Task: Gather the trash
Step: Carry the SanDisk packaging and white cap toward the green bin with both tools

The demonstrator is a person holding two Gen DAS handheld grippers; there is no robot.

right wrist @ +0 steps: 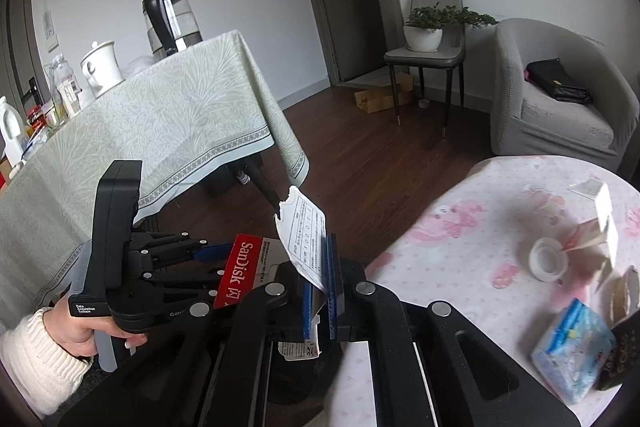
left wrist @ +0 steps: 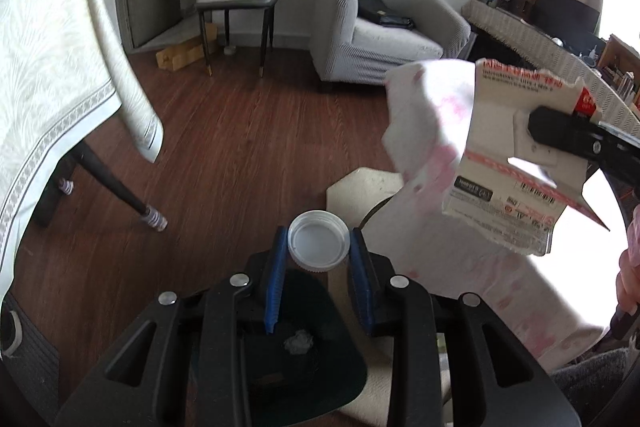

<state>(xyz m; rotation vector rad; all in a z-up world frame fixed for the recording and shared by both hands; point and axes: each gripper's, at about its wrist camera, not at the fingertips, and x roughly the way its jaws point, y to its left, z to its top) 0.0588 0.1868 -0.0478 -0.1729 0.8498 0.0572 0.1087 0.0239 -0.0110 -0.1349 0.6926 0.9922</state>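
My left gripper (left wrist: 318, 241) is shut on a white plastic cap (left wrist: 318, 245), gripped between its blue pads (left wrist: 276, 267) above a dark bin (left wrist: 280, 379) that has a crumpled scrap (left wrist: 298, 343) inside. At the right of the left wrist view, my right gripper (left wrist: 538, 127) holds a torn red-and-white card package (left wrist: 516, 163) in the air. In the right wrist view my right gripper (right wrist: 320, 267) is shut on that torn package (right wrist: 304, 231). The left gripper (right wrist: 208, 253), held by a hand in a white sleeve, sits just left of it, its cap hidden.
A round table with a pink cloth (right wrist: 460, 227) carries a tape roll (right wrist: 548, 261), a blue tissue pack (right wrist: 572, 343) and torn carton pieces (right wrist: 600, 223). A green-clothed table (right wrist: 168, 123) stands left, with a grey armchair (right wrist: 560, 99) and a chair with a plant (right wrist: 428, 39) behind.
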